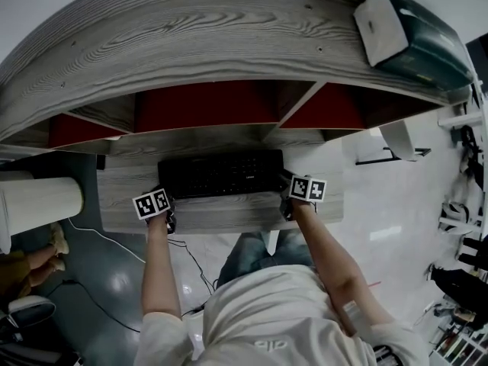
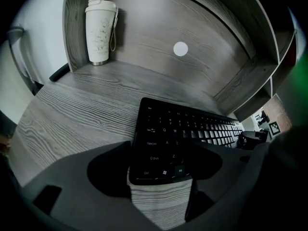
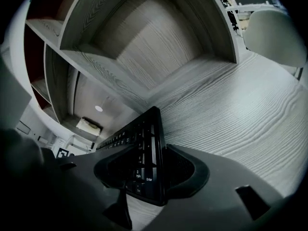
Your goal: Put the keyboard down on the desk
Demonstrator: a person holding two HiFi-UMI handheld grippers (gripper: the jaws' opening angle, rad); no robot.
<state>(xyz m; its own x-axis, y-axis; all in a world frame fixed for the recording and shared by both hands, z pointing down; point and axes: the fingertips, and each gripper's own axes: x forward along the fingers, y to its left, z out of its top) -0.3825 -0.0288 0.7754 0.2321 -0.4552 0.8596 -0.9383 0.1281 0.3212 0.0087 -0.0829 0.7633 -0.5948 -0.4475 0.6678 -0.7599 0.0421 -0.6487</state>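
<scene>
Black keyboard (image 1: 220, 173), flat and rectangular, lies on the grey wood-grain desk (image 1: 221, 213). I see its left corner between the wide-open jaws of the left hand-held gripper (image 2: 156, 149). Its right end sits between the parted, unclamped jaws of the right hand-held gripper (image 3: 145, 154).
</scene>
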